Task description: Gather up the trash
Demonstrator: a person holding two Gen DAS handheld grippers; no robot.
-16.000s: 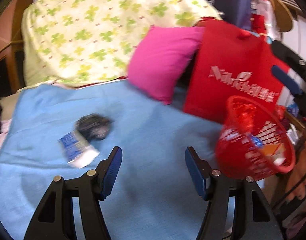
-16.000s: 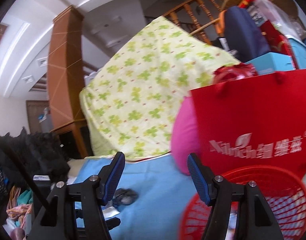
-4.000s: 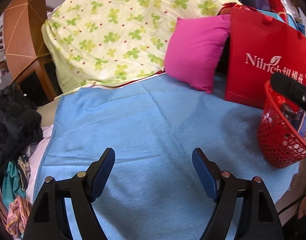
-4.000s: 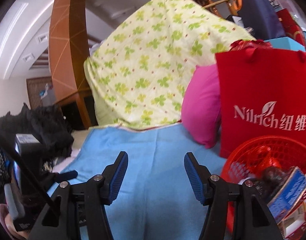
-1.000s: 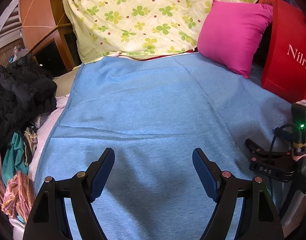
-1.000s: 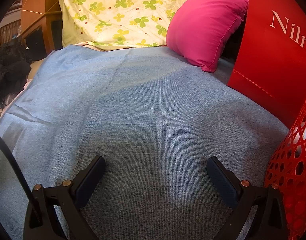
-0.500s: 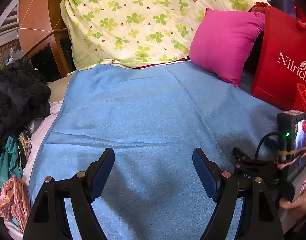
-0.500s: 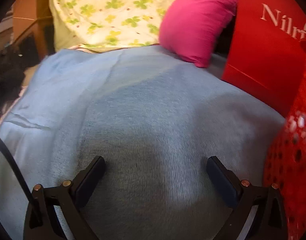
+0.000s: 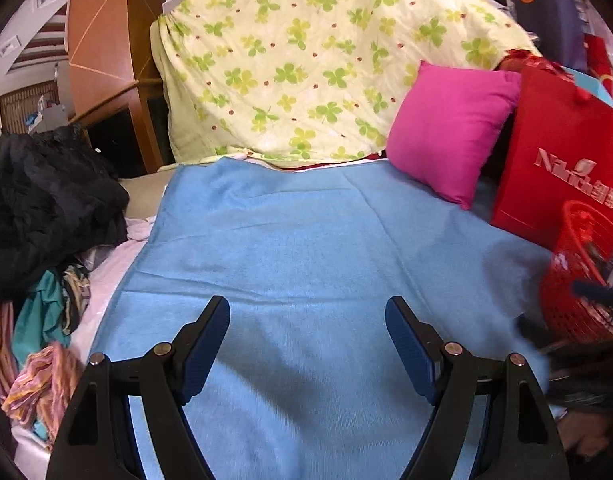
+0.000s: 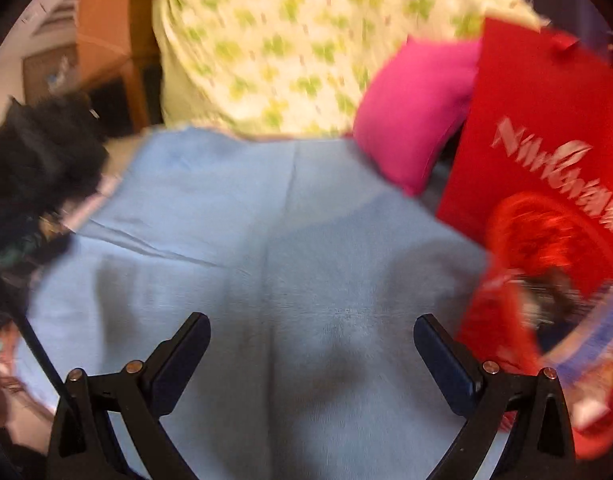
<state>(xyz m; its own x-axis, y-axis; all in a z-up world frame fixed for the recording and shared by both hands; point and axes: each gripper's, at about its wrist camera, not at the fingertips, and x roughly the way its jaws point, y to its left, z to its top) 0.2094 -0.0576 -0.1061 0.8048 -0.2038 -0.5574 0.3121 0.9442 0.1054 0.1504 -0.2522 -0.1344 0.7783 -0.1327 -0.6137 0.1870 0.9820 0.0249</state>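
A red mesh basket stands at the right edge of the blue blanket. In the blurred right wrist view the basket holds dark and blue-white trash. My left gripper is open and empty above the bare blanket. My right gripper is open and empty, with the basket just right of its right finger. No loose trash shows on the blanket.
A red paper bag and a pink pillow stand behind the basket. A clover-print quilt rises at the back. Black and coloured clothes pile up at the left. A dark blurred shape sits at the right edge.
Both grippers have lifted and pulled back from the blanket. The right wrist view is now blurred by motion and shows the basket's inside. The right gripper body left the left wrist view.
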